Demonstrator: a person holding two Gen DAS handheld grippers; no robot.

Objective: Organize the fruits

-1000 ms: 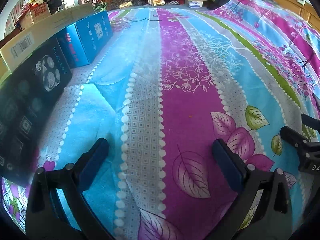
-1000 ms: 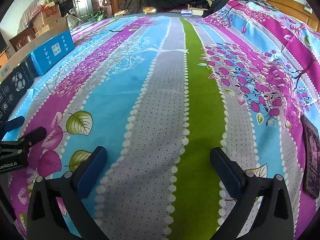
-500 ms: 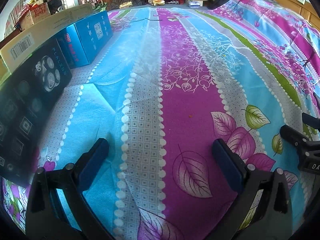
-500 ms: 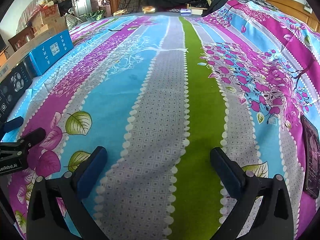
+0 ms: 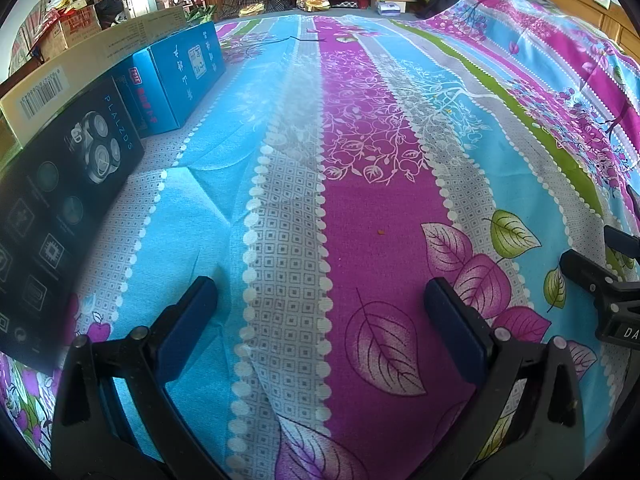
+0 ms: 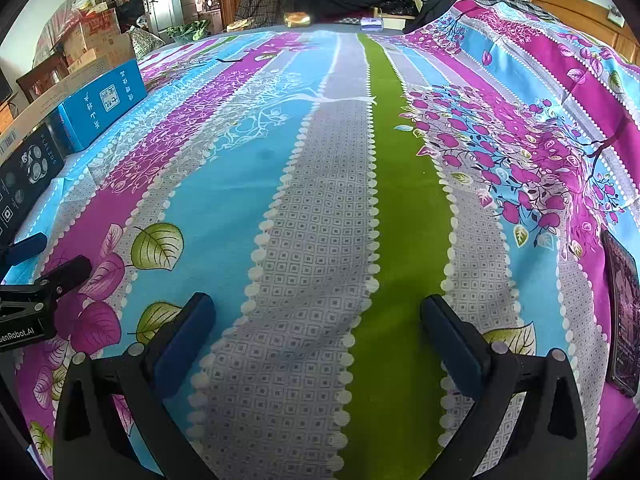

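Bright striped bedspread [image 5: 360, 208] covers a big bed, with both grippers low over it.

Left gripper [image 5: 320, 304] and right gripper [image 6: 318, 316] each have their blue fingers [image 5: 188, 320] spread wide, holding nothing. No fruit shows in either view. A black box [image 5: 60, 200] and a blue box [image 5: 176, 80] sit along the bed's left side. A phone [image 6: 624, 308] lies at the right.

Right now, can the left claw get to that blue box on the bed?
Probably yes. The left claw is open and empty, and only bare bedspread lies between it and the blue box. The black shaver box sits nearer on the left, but off the direct line.
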